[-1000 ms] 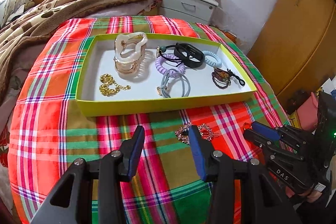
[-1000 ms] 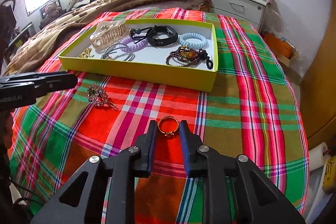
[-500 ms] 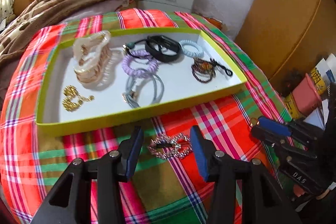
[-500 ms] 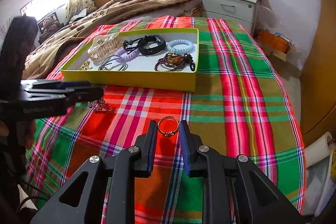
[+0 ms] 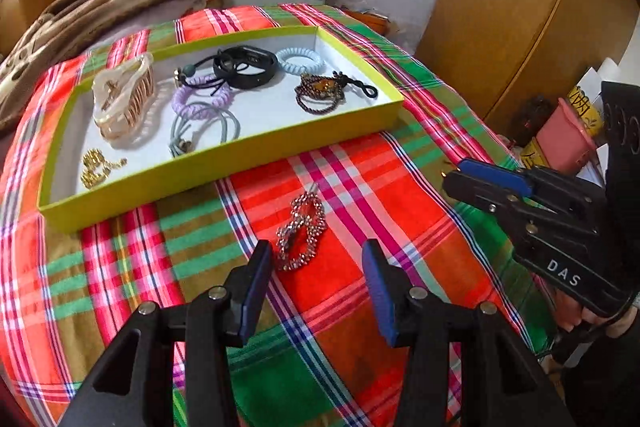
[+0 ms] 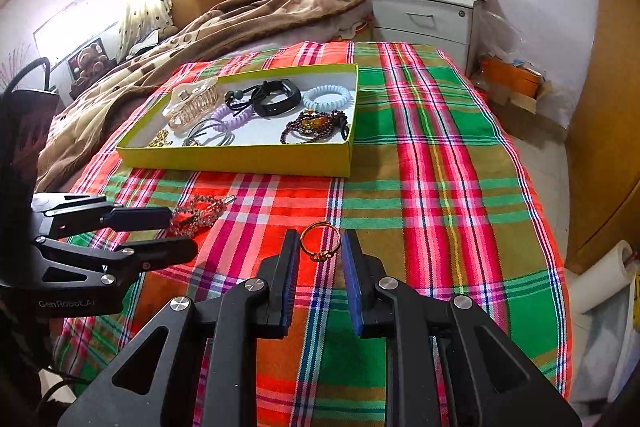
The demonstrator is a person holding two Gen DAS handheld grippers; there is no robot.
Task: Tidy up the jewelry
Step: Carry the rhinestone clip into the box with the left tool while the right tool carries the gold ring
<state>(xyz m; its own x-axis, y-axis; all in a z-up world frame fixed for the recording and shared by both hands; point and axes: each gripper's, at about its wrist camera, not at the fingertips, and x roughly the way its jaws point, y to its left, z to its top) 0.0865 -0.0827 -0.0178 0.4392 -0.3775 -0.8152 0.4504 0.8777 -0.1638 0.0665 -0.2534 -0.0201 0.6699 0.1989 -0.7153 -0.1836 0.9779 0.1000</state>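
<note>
Since the earlier frames, the left gripper (image 5: 316, 259) has been brought across the checked cloth (image 5: 400, 187) until the beaded hair clip (image 5: 302, 227) lies just ahead of its fingertips, nearer the left finger; before, the clip was seen off to the right of the fingers. Its jaws have just been opening and now stand wide apart, with nothing pressed between them; the clip rests on the cloth beyond the tips. The right gripper (image 6: 320, 247) is held partly apart, and a gold ring (image 6: 320, 243) is seen between its fingertips. Whether the pads press on the ring, or the ring simply lies on the cloth between them, cannot be told.

A yellow-green tray (image 5: 224, 167) is set on the cloth beyond both grippers, well apart from clip and ring. Inside it are laid a pale claw clip (image 5: 124, 99), a gold chain (image 5: 96, 167), a grey hair tie (image 5: 204, 127), a purple coil tie (image 5: 200, 95), a black band (image 5: 246, 67), a light blue coil tie (image 5: 298, 61) and a dark beaded bracelet (image 5: 324, 93). In the right wrist view the left gripper is seen at the left, just beside the clip.
</note>
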